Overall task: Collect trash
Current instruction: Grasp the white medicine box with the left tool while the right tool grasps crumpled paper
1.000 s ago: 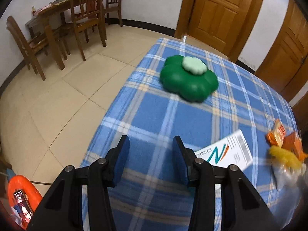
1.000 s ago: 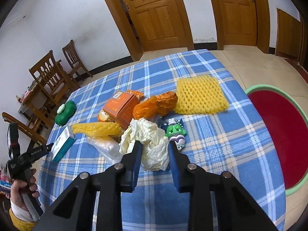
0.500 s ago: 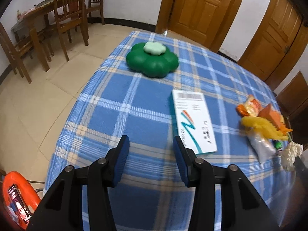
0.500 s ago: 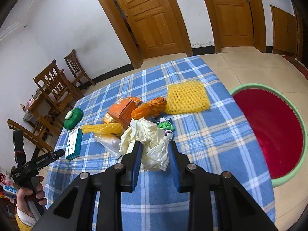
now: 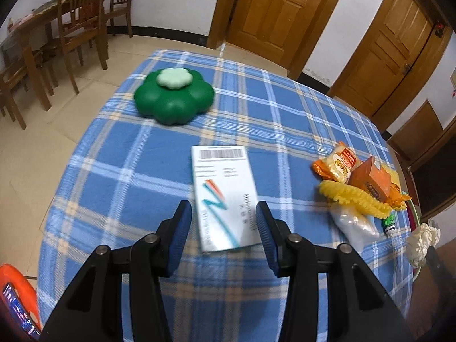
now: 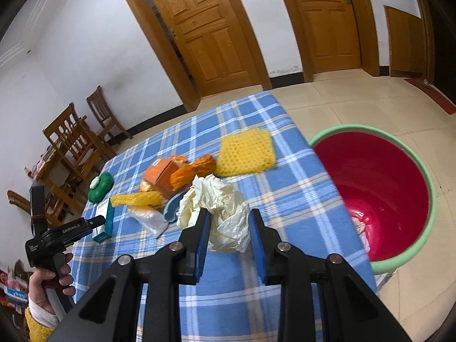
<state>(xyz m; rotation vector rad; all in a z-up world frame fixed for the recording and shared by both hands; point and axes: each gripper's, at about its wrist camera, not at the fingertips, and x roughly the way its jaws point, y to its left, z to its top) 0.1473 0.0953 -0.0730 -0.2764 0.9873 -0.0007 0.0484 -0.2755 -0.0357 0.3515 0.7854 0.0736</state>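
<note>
Beside the worktop's (image 6: 285,299) right edge, where the red bin (image 6: 379,193) waits on the floor, the right tongs (image 6: 229,228) pinch a crumpled cream wrapper (image 6: 216,208), raised since a second ago and carried nearer that edge. The thin, springy wad is caught only at its lower folds and could slip free short of the bin. At the left edge, the left tongs (image 5: 223,222), half open and empty, now straddle the white medicine box (image 5: 225,196), earlier off to one side.
</note>
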